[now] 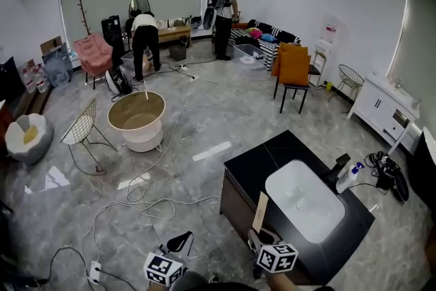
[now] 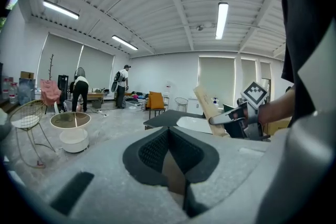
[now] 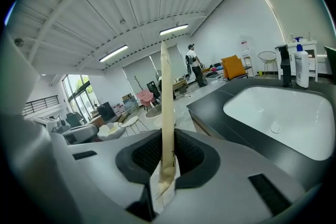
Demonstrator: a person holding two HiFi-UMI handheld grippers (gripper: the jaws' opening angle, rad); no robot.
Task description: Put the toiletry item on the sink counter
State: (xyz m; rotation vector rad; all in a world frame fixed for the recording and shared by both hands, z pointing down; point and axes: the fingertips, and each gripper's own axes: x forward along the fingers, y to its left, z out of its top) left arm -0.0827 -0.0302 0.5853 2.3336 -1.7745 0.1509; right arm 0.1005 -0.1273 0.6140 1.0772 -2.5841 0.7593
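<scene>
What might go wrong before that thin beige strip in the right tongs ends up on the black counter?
The right tongs pinch the beige strip only at its lower end, so it may tilt or slip out. The counter leaves narrow bare margins around the white basin, so the strip might slide in. Loose cables trail over the floor beside the counter, a possible trip hazard.

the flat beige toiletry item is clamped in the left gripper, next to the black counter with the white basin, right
Wrong gripper. The right gripper view shows the right gripper shut on the flat beige toiletry item, next to the black counter with the white basin. The left gripper holds nothing.
</scene>
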